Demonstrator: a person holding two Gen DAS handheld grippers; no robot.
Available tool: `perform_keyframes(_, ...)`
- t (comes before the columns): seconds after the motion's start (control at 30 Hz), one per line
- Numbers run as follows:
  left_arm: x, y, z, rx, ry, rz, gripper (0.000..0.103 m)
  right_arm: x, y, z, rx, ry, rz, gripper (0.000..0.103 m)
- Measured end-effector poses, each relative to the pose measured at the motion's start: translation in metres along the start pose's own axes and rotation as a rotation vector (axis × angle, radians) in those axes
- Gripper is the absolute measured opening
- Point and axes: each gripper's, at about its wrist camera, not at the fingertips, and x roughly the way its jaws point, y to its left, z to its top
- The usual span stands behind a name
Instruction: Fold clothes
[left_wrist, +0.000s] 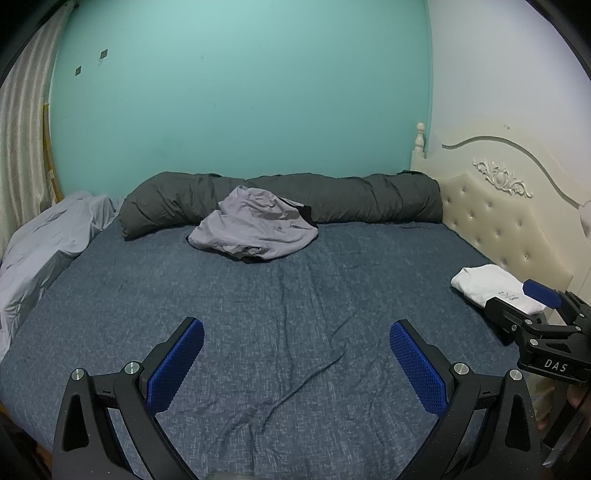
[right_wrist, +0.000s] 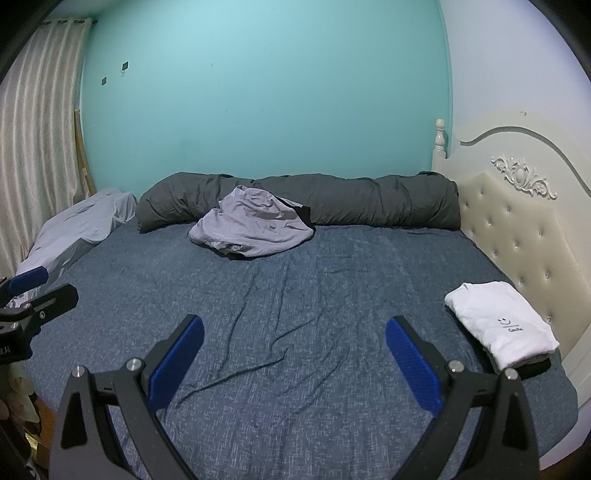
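Blue-grey flecked bedsheet (left_wrist: 295, 295); lilac crumpled garment (left_wrist: 255, 229); white folded shirt (right_wrist: 498, 325); charcoal duvet roll (left_wrist: 369, 199)

readable stuff: "DAS" in white letters on the black body of the right gripper (left_wrist: 546, 295), seen from the left wrist cam | folded white shirt (right_wrist: 500, 325) at the bed's right edge by the headboard has a tiny smiley print plus a small word under it, too small to make out
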Motion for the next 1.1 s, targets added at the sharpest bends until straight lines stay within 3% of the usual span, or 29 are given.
perform_keyframes(0.57, 0.013, 0.001, 0.001, -0.019, 0.019, 0.014, 0.103, 0.014, -0.009, -0.007, 0.008, 0.022, 0.002, 0.099)
perform_keyframes(0.77, 0.048, 0.012, -0.003, -0.045, 0.051, 0.027, 0.103, 0.067, -0.019, -0.014, 0.016, 0.076, 0.034, 0.099)
perform_keyframes(1.1, 0.196, 0.056, -0.012, -0.121, 0.166, 0.074, 0.103, 0.229, -0.025, -0.019, 0.016, 0.191, 0.138, 0.099)
